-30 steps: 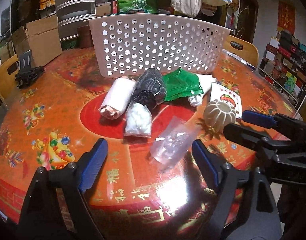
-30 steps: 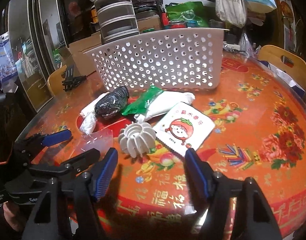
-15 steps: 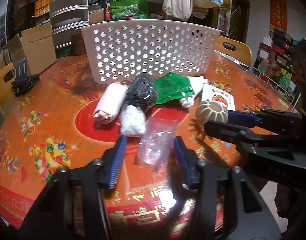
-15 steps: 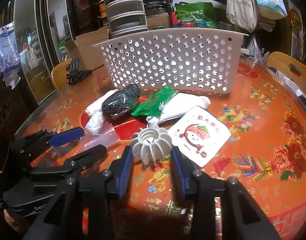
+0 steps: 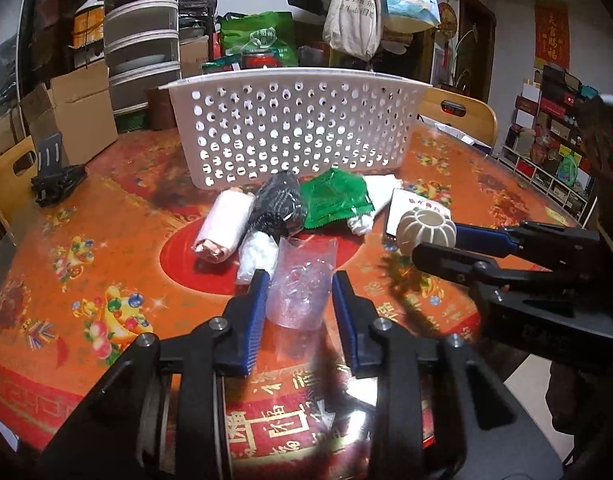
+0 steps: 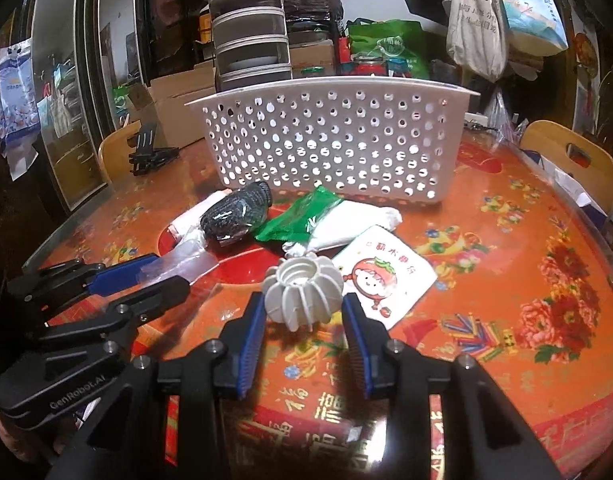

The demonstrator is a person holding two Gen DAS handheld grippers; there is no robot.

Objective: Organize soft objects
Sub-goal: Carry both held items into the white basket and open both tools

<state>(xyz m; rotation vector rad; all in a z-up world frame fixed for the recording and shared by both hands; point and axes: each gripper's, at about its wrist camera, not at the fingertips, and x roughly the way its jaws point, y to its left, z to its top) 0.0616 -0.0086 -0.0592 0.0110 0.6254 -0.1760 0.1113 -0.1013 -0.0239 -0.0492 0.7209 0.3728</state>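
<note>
My left gripper (image 5: 299,280) is shut on a clear plastic bag (image 5: 300,286), pads against both sides. My right gripper (image 6: 303,300) is shut on a white ribbed ball (image 6: 303,294), also seen in the left wrist view (image 5: 425,232). Behind them lie a pink-white roll (image 5: 225,226), a black mesh bundle (image 5: 279,204), a small white bag (image 5: 258,255), a green packet (image 5: 335,200), a long white bag (image 6: 348,226) and a strawberry-print packet (image 6: 382,276). A white perforated basket (image 5: 298,128) stands at the back.
The round table has a red-orange patterned cover (image 5: 86,248). A black phone stand (image 5: 54,178) sits at the left. Wooden chairs stand at the left (image 5: 6,176) and back right (image 5: 458,114). Cardboard boxes (image 5: 72,116) and stacked containers are behind the table.
Both grippers went from wide open to closed: the left one moved forward and closed on the clear plastic bag, the right one closed on the white ribbed ball.
</note>
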